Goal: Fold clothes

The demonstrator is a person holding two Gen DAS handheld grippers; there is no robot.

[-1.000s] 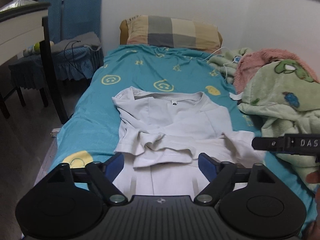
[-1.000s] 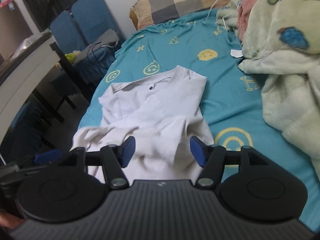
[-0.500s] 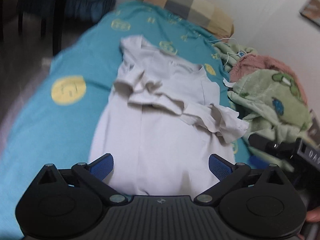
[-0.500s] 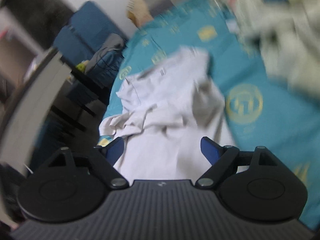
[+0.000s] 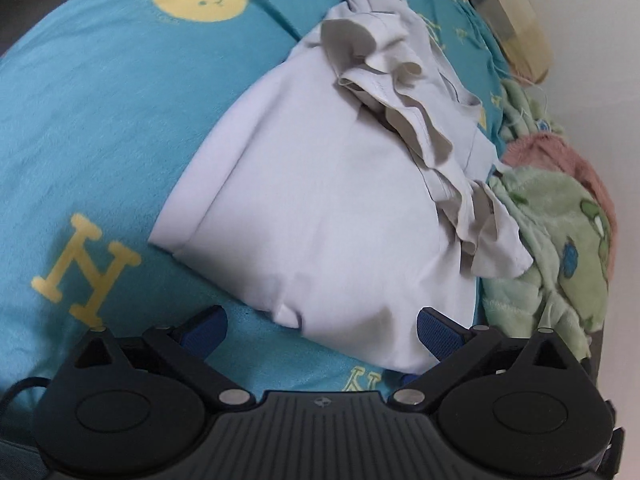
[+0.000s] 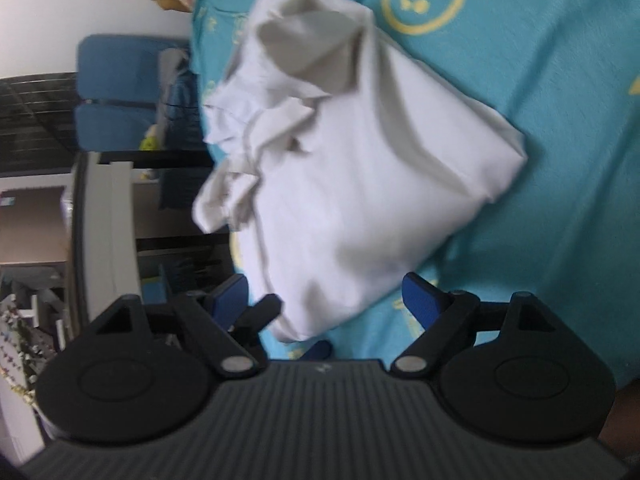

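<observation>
White shirt (image 5: 320,216) lying part-folded on the teal bedsheet (image 5: 100,120), judged light, limp, crease-prone; left gripper (image 5: 320,330) and right gripper (image 6: 326,300) spread wide over its near hem, nothing pinched; best gripped at hem corners.

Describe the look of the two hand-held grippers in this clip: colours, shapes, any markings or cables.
Both look alike. The left hand-held gripper has a dark grey ribbed body, two black round-lobed side housings, black linkage arms with silver pivot pins, blue ridged finger pads and a small round emblem on the body. A dark cable loops at its lower left. The right hand-held gripper shows the same build; its picture is blurred.
</observation>
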